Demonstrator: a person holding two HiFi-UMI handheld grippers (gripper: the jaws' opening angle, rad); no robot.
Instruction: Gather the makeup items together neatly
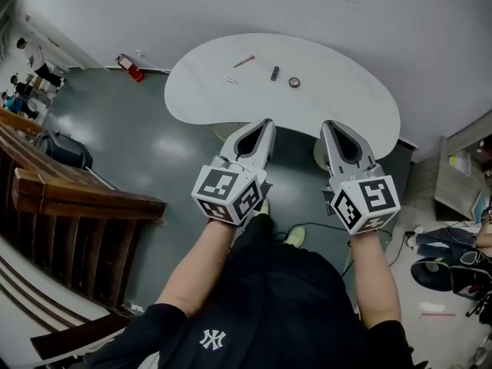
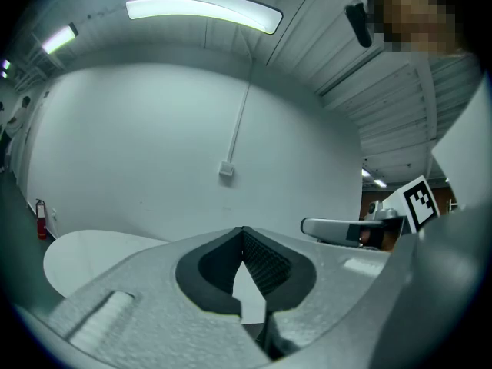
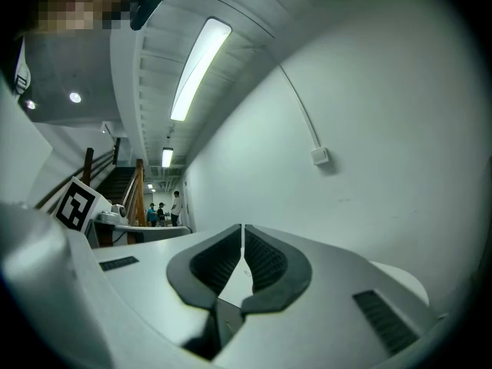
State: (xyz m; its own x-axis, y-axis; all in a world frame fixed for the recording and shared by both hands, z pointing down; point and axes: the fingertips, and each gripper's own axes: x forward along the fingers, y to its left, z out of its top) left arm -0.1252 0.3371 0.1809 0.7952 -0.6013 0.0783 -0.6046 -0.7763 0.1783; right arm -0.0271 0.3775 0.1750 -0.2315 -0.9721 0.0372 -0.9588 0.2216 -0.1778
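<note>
Both grippers are being held level and side by side by a person's bare forearms, with their tips at the near edge of the white table (image 1: 346, 98). The jaws of the left gripper (image 1: 268, 123) are being kept together: in its own view the dark ribbed pads (image 2: 265, 264) are being shown meeting at the tips, with nothing clamped between them. The jaws of the right gripper (image 1: 326, 124) are likewise being kept closed, only a thin slit being left between the pads (image 3: 265, 260), and nothing is being held there either.

The makeup items are being left untouched on the far half of the table, well apart from both grippers and spread in a loose row. A pink pencil-like stick (image 1: 244, 61) is lying farthest away. A small pale item (image 1: 231, 81) is lying to its left and nearer; what it is cannot be told. A short dark tube (image 1: 274, 73) is lying to the right of the stick, and a small round item (image 1: 294, 82) is lying just to the right of that tube. None of the four is touching another.

A red fire extinguisher (image 1: 131, 68) is being seen on the grey floor (image 1: 138, 144) to the left of the table, and a wooden stair rail (image 1: 84, 198) is being seen at the near left.
</note>
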